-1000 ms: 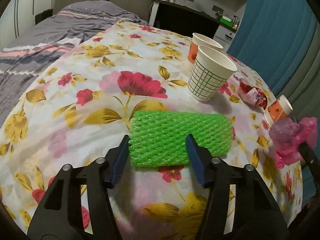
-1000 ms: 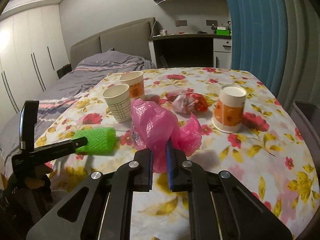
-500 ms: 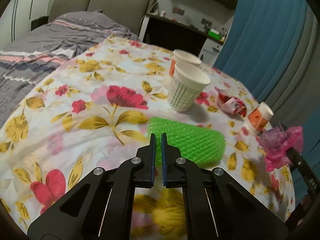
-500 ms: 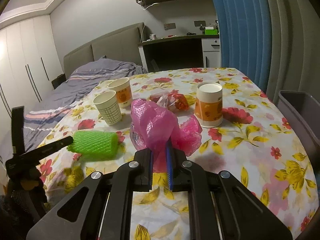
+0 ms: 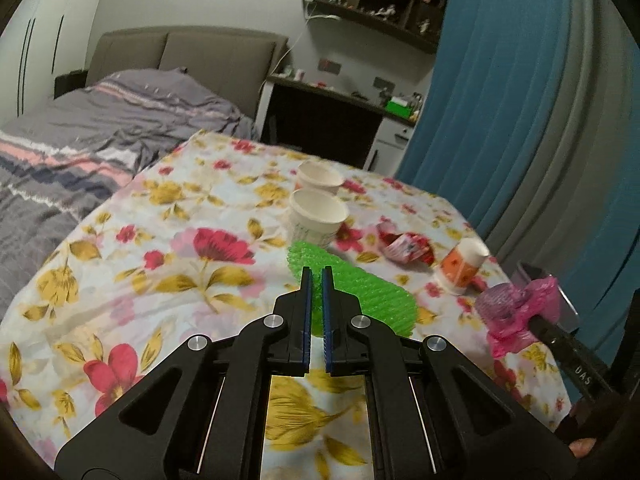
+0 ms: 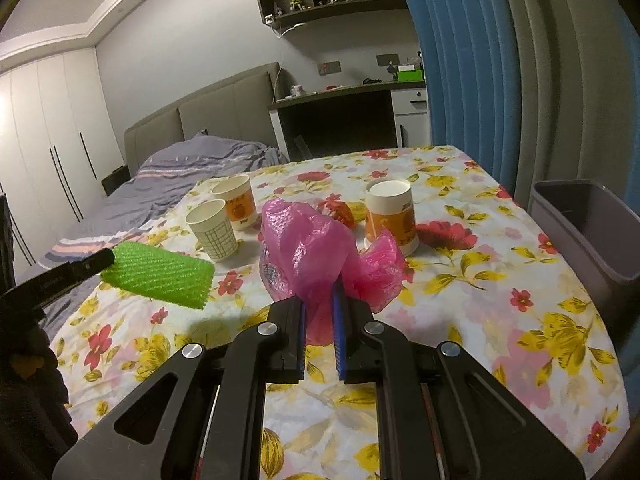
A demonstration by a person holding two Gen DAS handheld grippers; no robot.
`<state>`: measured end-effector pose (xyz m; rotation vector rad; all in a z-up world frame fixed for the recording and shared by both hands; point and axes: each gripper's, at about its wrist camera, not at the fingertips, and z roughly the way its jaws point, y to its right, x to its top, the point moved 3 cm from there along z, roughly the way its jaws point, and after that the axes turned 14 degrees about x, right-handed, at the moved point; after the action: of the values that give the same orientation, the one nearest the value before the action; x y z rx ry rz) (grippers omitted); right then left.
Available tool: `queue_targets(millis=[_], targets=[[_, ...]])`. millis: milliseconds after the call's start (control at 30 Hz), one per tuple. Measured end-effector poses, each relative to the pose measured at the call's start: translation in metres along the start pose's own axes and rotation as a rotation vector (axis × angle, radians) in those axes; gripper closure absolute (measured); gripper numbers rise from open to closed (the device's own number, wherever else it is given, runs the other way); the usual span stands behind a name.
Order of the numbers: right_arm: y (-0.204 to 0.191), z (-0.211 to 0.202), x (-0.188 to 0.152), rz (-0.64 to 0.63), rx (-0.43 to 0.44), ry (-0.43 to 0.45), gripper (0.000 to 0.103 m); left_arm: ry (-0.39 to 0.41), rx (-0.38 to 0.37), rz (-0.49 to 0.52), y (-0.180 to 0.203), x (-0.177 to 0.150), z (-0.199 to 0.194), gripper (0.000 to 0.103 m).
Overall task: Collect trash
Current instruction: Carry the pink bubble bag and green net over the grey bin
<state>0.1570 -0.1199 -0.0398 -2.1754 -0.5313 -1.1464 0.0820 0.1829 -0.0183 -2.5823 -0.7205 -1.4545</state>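
My left gripper (image 5: 315, 273) is shut on a green foam net sleeve (image 5: 376, 298), pinched flat at its near end and lifted clear of the floral tablecloth (image 5: 160, 272). From the right wrist view the green sleeve (image 6: 160, 276) hangs in the air above its shadow, held by the left gripper's finger (image 6: 86, 262). My right gripper (image 6: 320, 294) is shut on a crumpled pink plastic bag (image 6: 312, 248), which also shows in the left wrist view as the pink bag (image 5: 516, 312).
On the cloth stand a grid-patterned paper cup (image 6: 212, 230), an orange paper cup (image 6: 238, 202) behind it, an upturned orange cup (image 6: 392, 216) and a crumpled red wrapper (image 5: 406, 246). A grey bin (image 6: 588, 224) stands off the table's right edge. A bed lies behind.
The left gripper's jaws closed on the green sleeve and lifted it off the cloth, tilting it. The right gripper, still holding the pink bag, drifted toward the bin side.
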Motion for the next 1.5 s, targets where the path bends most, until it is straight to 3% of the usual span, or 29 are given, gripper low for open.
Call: queue_targets(millis=[867, 1067, 1267, 1500], targets=[[0.076, -0.084, 0.012, 0.061, -0.098, 0.114, 0.091, 0.056, -0.185, 0.138, 0.144, 0.012, -0.025, 0.1], [0.096, -0.11, 0.031, 0.049, -0.144, 0.159, 0.091, 0.084, -0.27, 0.197, 0.199, 0.02, -0.037, 0.1], [0.131, -0.133, 0.048, 0.045, -0.245, 0.204, 0.091, 0.104, -0.366, 0.253, 0.264, 0.026, -0.042, 0.1], [0.19, -0.155, 0.061, 0.087, -0.37, 0.243, 0.091, 0.063, -0.478, 0.312, 0.35, 0.024, -0.029, 0.1]])
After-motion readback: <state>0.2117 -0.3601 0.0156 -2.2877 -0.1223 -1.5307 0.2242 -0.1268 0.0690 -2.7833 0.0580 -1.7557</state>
